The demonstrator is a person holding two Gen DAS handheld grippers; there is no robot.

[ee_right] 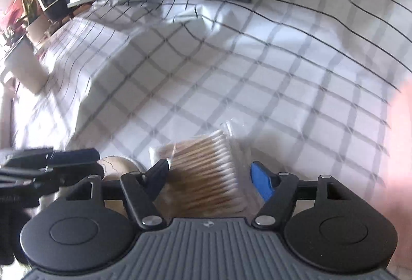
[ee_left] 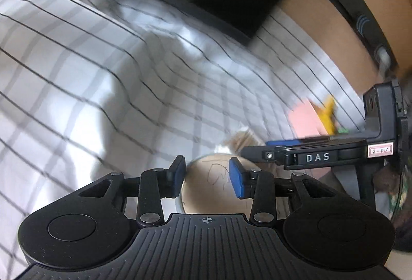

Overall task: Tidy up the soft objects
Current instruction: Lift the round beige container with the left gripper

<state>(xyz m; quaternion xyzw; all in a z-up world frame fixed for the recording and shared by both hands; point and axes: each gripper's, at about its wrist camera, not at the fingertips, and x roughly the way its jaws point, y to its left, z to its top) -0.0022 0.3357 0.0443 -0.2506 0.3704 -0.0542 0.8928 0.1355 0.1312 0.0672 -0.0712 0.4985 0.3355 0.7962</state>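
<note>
Below, round tin (ee_left: 206,184), bagged cotton swabs (ee_right: 206,171)

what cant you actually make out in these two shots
- Left wrist view: the pink and yellow soft items are motion-blurred and partly behind the right gripper; their kind is unreadable.
- Left wrist view: the round tan container between the left gripper fingers is cut off below by the gripper body.
- Right wrist view: the clear packet of cotton swabs between the open fingers; contact is unclear.
</note>
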